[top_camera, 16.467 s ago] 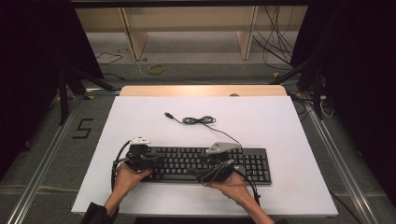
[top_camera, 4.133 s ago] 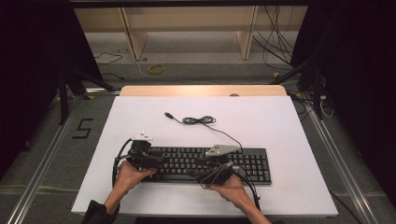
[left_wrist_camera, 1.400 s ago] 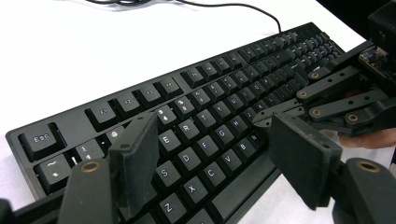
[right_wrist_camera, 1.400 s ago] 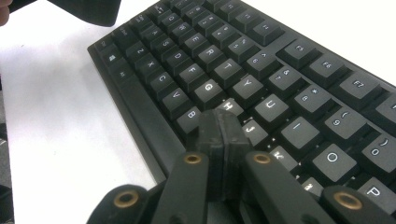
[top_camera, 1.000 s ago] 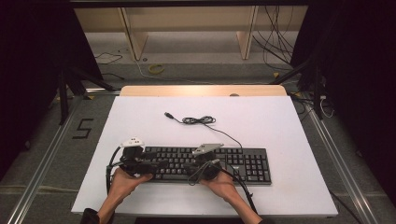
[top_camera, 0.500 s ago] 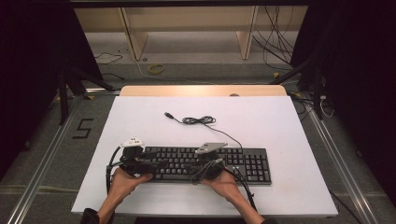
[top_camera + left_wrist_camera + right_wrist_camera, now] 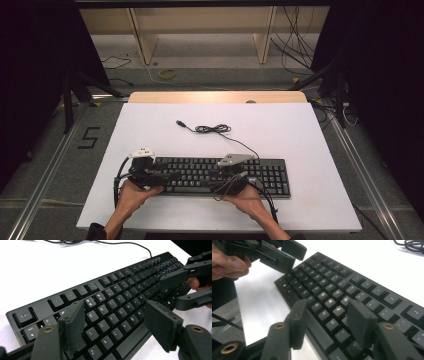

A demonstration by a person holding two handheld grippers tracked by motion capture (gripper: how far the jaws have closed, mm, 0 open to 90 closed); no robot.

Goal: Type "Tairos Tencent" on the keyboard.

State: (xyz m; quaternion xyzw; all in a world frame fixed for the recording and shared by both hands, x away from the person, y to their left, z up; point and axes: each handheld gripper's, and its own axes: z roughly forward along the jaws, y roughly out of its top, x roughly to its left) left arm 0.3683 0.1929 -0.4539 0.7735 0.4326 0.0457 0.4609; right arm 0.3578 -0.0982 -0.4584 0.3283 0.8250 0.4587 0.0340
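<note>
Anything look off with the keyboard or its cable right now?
Nothing stands out. The keyboard lies flat and square on the white table, no keys visibly missing, and its cable lies loosely bundled behind it, unplugged.

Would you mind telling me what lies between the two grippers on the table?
Between the left gripper and the right gripper lie only the middle letter keys of the black keyboard; the high view shows this best.

Lab recording bay: white counter (image 7: 310,150) ringed by black curtains (image 7: 35,60), metal floor rails (image 7: 45,170), taped number "5" (image 7: 89,137) on grey floor, loose cables (image 7: 295,35) trailing past bare wooden shelving (image 7: 200,25) behind.
</note>
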